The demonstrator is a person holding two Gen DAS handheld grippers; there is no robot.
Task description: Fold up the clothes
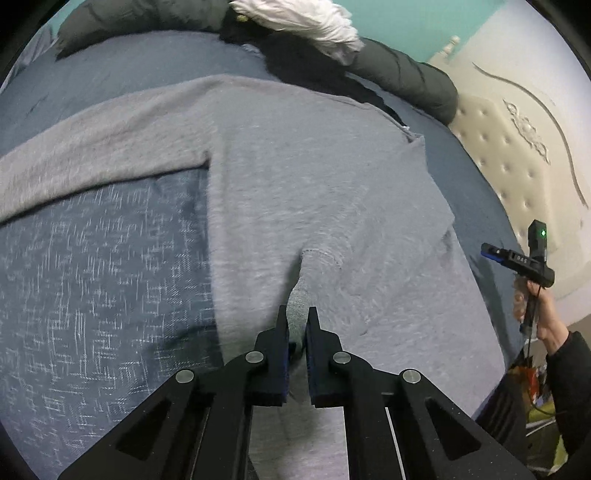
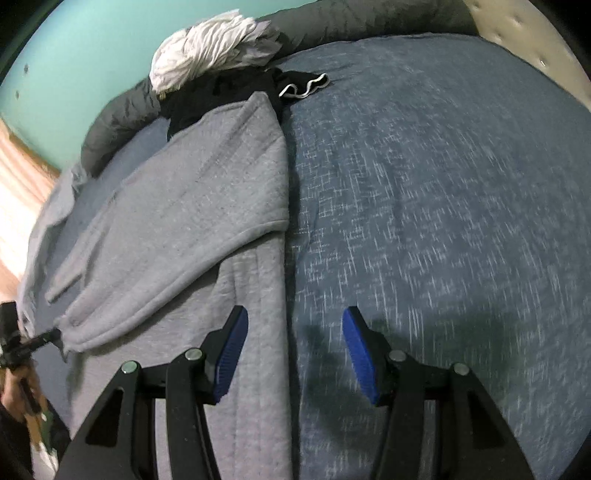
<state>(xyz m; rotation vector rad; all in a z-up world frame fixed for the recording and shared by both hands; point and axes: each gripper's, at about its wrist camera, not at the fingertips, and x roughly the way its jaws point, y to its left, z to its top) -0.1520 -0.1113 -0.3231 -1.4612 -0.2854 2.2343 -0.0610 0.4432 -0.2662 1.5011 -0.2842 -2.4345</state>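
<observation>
Heather-grey fleece garment (image 1: 295, 192), faintly flecked, no print. Beneath it a slate-blue bed cover (image 2: 443, 203) with fine white crosshatch flecking. At 12 o'clock in the left wrist view, a crumpled white cloth (image 1: 303, 22) over black clothing (image 1: 295, 55); black item edged with a white wavy band (image 2: 304, 88). Dark charcoal quilted bolster (image 1: 413, 81). Teal wall (image 2: 74, 48). Cream button-tufted headboard (image 1: 498, 155) at 3 o'clock. Black gripper frames, blue pads (image 2: 231, 350).
</observation>
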